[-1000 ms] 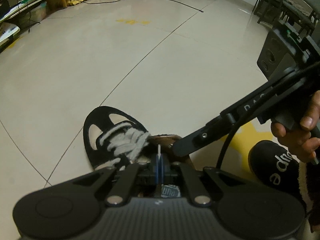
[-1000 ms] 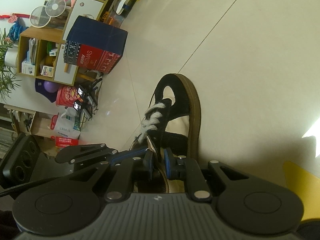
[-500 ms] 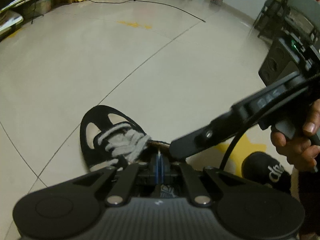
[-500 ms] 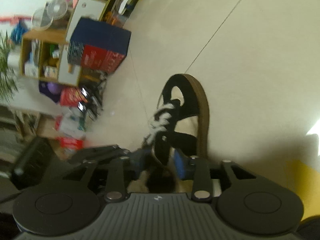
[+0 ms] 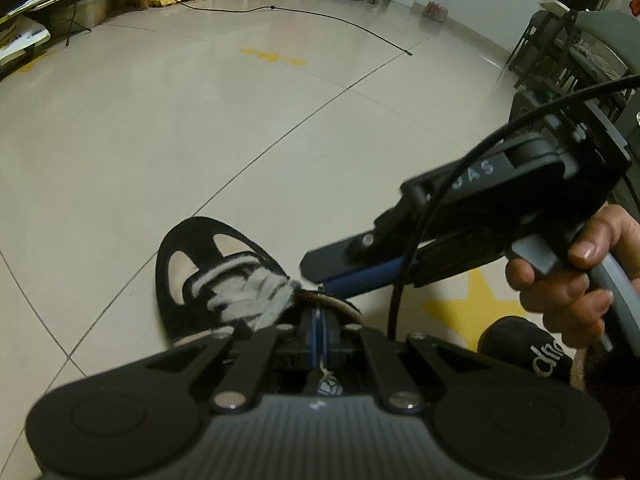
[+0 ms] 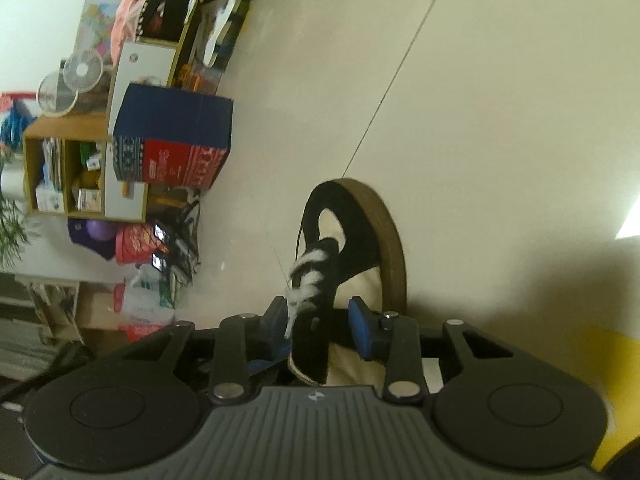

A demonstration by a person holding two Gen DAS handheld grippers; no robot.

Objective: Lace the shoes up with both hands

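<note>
The left gripper (image 5: pixel 319 326) is pinching the grey shoelace (image 5: pixel 256 292) tight above the black sneaker (image 5: pixel 200 276); the right gripper (image 6: pixel 320 320) is gaping wide, readying to grab lace.

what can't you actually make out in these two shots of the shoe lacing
- Left wrist view: the shoe's heel is hidden behind the left gripper.
- Same view: whether the thin lace end is truly pinched; the pads hide it.
- Right wrist view: the shoe's rear is cut off by the right gripper.
- Right wrist view: the shelf contents are blurred and too small.
</note>
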